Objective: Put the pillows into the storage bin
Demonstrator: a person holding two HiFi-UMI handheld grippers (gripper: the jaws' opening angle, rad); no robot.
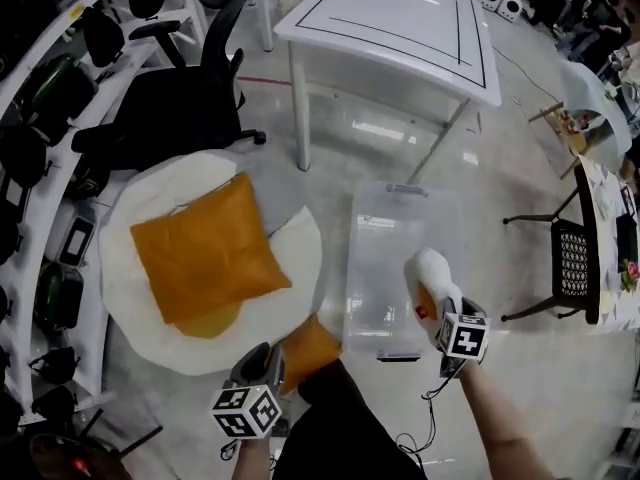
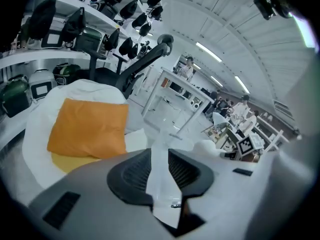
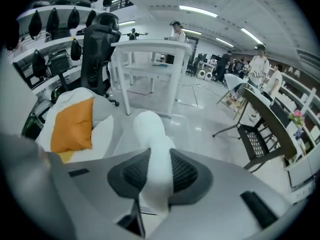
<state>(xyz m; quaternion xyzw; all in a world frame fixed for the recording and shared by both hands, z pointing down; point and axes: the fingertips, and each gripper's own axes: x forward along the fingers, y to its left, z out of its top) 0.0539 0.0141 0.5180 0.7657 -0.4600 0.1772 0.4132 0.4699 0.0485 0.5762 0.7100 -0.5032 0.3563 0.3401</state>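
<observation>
The right gripper (image 1: 434, 306) clamps a white pillow (image 1: 429, 268) over the clear storage bin (image 1: 380, 230); the left gripper (image 1: 264, 361), jaws apart and empty, hangs beside an orange pillow (image 1: 312, 352)

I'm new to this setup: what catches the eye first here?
The bright orange pillow lying on a round white cushion at left stands out most. Next comes the right tool, shut on a white pillow beside the clear storage bin on the floor at centre.
</observation>
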